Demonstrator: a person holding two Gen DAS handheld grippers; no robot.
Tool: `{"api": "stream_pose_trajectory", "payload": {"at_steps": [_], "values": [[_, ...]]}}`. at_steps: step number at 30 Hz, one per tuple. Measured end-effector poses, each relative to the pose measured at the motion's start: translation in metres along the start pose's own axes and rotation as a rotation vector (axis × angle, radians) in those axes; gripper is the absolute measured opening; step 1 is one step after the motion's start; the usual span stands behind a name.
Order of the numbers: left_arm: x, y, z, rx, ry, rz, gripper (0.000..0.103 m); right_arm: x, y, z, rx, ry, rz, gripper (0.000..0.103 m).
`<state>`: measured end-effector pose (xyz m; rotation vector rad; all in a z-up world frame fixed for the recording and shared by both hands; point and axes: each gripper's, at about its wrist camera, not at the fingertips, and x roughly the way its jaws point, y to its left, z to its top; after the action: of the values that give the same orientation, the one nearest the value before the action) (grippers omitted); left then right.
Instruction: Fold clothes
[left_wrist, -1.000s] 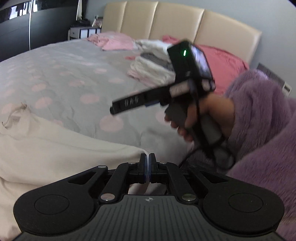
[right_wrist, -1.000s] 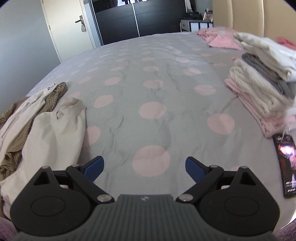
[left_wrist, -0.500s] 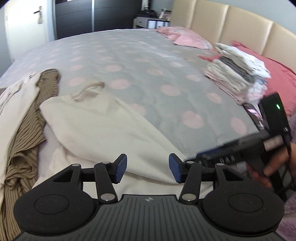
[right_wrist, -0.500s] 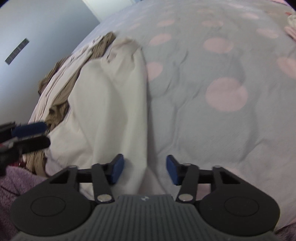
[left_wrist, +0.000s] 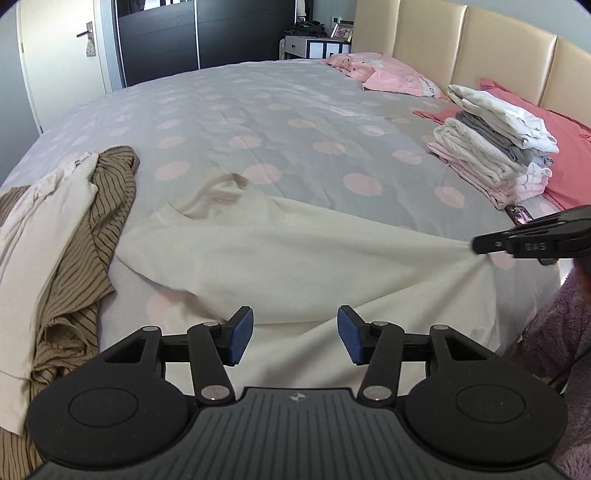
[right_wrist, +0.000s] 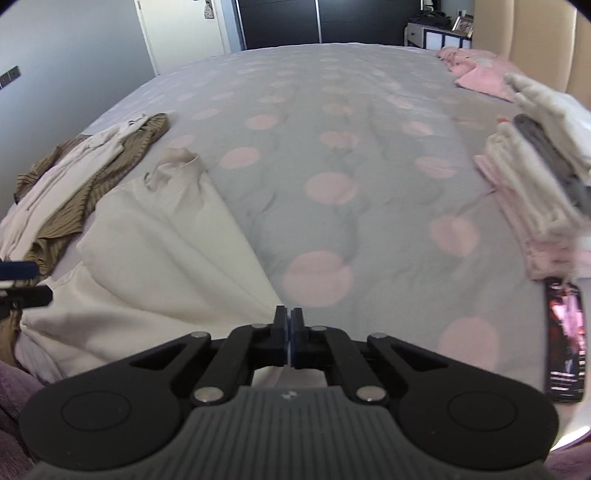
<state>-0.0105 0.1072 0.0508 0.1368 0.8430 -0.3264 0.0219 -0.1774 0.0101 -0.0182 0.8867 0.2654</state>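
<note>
Cream garment (left_wrist: 295, 254) spread across the near edge of the bed (left_wrist: 295, 110), collar toward the bed's middle, hem hanging over the near edge. The bed carries a grey cover printed with pink dots.

Right gripper (right_wrist: 288, 332): fingers pressed together, clamped on a bunched corner of the cream garment at the near edge; folds of cloth fan out from the pinch toward the collar. Seen from the left wrist view, the same gripper (left_wrist: 480, 246) enters from the right, and its side bears white lettering that reads roughly "DAS", though this is not certain.

Left gripper (left_wrist: 293, 338): blue-padded fingers spread apart, hovering over the garment's lower part near the edge, gripping nothing.

Striped brown garment (left_wrist: 92, 236), tangled with a pale one (left_wrist: 44, 206), lies heaped at the left edge of the bed, just beside the cream garment.

Stack of folded clothes (left_wrist: 495, 147), white, grey and pink, sits toward the right edge near the headboard (left_wrist: 480, 48), against a red pillow (left_wrist: 569, 155).

Phone (right_wrist: 565, 336) with a lit screen lies at the near right edge below the stack; its screen text is too small to read.

A purple fleecy sleeve (left_wrist: 554, 350) shows at the right.
</note>
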Motion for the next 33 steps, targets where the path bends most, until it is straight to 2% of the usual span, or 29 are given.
{"api": "stream_pose_trajectory", "payload": {"at_steps": [2,6,10,13,16,17,18,20,24,27,33], "values": [[-0.001,0.002,0.003,-0.002,-0.008,0.006,0.048,-0.009,-0.009,0.001,-0.027,-0.008,-0.040,0.000],[-0.004,0.004,0.007,0.001,-0.020,0.008,0.049,-0.029,-0.032,0.002,-0.074,-0.045,-0.175,0.000],[0.001,0.002,0.008,0.013,-0.011,0.001,0.050,-0.034,-0.056,-0.004,-0.064,-0.015,-0.269,0.001],[0.010,0.000,0.011,0.027,0.007,-0.005,0.051,-0.023,-0.056,-0.013,-0.098,0.072,-0.238,0.002],[0.023,0.004,0.014,0.043,0.029,0.023,0.052,-0.019,-0.047,-0.018,-0.152,0.067,-0.257,0.007],[0.027,0.007,0.015,0.044,0.035,0.040,0.053,-0.018,-0.045,-0.019,-0.167,0.054,-0.265,0.012],[0.032,0.010,0.016,0.045,0.042,0.057,0.055,-0.019,-0.043,-0.019,-0.173,0.034,-0.271,0.025],[0.041,0.019,0.017,0.025,0.055,0.093,0.056,-0.021,-0.039,-0.018,-0.181,-0.009,-0.278,0.042],[0.058,0.034,0.011,-0.044,0.102,0.121,0.059,-0.017,-0.020,-0.021,-0.240,-0.060,-0.247,0.047],[0.070,0.041,0.000,-0.117,0.140,0.085,0.062,-0.006,-0.004,-0.026,-0.280,-0.042,-0.172,0.051],[0.098,0.049,-0.011,-0.223,0.198,0.086,0.062,0.014,0.027,-0.036,-0.355,0.001,-0.036,0.055]]}}
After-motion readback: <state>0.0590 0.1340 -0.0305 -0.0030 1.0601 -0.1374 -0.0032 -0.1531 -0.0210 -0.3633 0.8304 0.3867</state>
